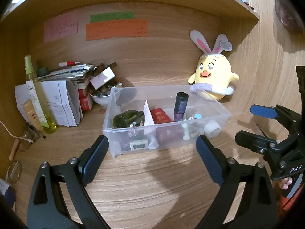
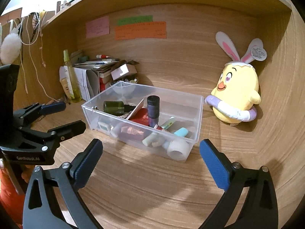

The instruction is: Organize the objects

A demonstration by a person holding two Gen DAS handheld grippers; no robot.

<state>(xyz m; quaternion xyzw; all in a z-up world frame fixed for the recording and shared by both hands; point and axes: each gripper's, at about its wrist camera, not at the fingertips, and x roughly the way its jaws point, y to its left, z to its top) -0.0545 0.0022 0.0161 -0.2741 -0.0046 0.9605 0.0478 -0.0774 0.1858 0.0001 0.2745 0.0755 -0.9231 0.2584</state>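
Left wrist view: clear bin (image 1: 133, 93), long axis left-right; both hand-held grippers (image 1: 152, 152) (image 2: 150, 150) wide open, empty.

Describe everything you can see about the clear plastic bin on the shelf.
The clear plastic bin is a shallow, open-topped rectangular box of see-through plastic, standing level on the wooden shelf. A white divider card leans across its inside. It holds small toiletries, among them a dark green bottle lying on its side and an upright dark purple bottle. Neither gripper touches it.
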